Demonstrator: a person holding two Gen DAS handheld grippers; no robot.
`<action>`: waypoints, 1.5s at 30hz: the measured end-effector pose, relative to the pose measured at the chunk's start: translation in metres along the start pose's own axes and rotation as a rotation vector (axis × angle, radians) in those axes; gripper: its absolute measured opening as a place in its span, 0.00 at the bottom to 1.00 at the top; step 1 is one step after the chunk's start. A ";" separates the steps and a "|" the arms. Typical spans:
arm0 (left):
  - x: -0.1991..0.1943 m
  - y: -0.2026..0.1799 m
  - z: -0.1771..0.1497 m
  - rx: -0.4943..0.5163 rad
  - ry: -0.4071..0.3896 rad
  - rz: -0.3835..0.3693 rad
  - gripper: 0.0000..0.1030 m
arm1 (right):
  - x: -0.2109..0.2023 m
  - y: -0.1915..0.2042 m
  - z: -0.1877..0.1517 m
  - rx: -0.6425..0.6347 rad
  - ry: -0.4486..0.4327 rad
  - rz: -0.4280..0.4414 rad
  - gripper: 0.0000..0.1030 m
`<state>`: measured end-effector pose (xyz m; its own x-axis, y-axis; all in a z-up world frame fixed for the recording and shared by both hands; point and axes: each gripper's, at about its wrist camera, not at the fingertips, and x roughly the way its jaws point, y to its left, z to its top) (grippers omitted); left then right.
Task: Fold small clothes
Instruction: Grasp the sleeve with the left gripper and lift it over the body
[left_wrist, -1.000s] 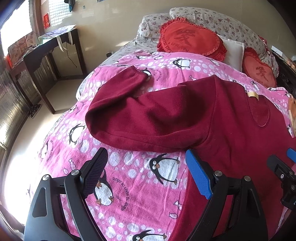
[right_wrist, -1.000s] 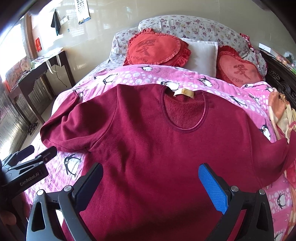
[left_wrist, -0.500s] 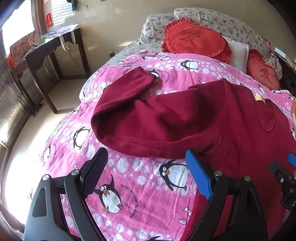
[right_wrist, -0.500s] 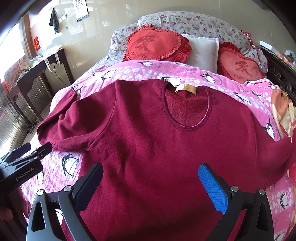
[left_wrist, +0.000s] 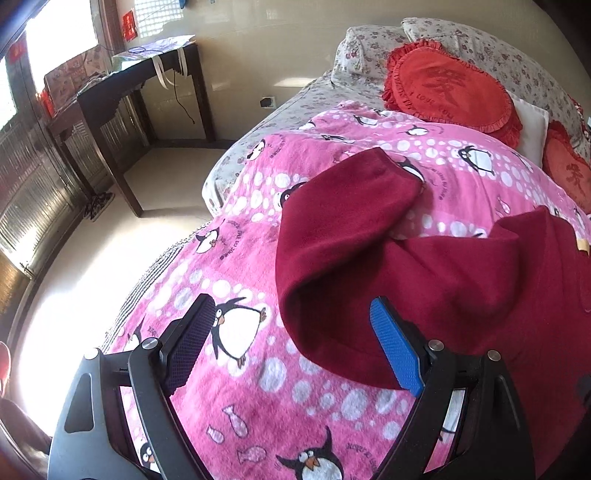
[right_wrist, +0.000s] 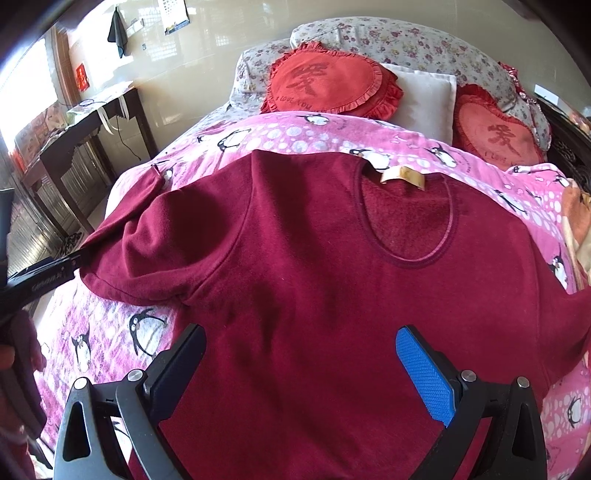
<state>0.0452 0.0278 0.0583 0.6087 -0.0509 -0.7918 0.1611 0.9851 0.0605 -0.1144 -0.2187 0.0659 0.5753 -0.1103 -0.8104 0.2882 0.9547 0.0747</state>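
Note:
A dark red long-sleeved top (right_wrist: 314, 266) lies flat, front up, on the pink penguin blanket (right_wrist: 295, 133), neck hole and tan label toward the pillows. Its left sleeve (left_wrist: 343, 229) is bent back toward the pillows, cuff lying on the blanket. My left gripper (left_wrist: 291, 343) is open and empty, just above the blanket at the sleeve's bend; it also shows at the left edge of the right wrist view (right_wrist: 48, 280). My right gripper (right_wrist: 299, 362) is open and empty above the top's lower body.
Two red heart cushions (right_wrist: 325, 88) and a white pillow (right_wrist: 424, 99) lie at the head of the bed. A dark wooden side table (left_wrist: 140, 96) stands by the wall on the left. The bed's left edge drops to the floor (left_wrist: 74, 280).
My left gripper has moved left and forward toward the sleeve's bend, and the view has swung toward the floor. My right gripper has moved forward over the top. Both stayed open.

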 end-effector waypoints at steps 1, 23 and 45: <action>0.006 0.002 0.003 -0.002 0.007 -0.008 0.84 | 0.001 0.001 0.001 -0.001 0.001 0.005 1.00; -0.033 -0.022 0.064 -0.165 0.039 -0.560 0.10 | 0.007 -0.015 0.026 0.074 -0.006 0.066 1.00; -0.053 -0.148 -0.074 0.230 0.141 -0.672 0.10 | 0.006 -0.099 0.016 0.181 -0.028 0.207 0.93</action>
<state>-0.0682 -0.1027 0.0462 0.2175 -0.5966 -0.7725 0.6340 0.6881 -0.3529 -0.1272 -0.3183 0.0635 0.6564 0.0719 -0.7510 0.2928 0.8931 0.3414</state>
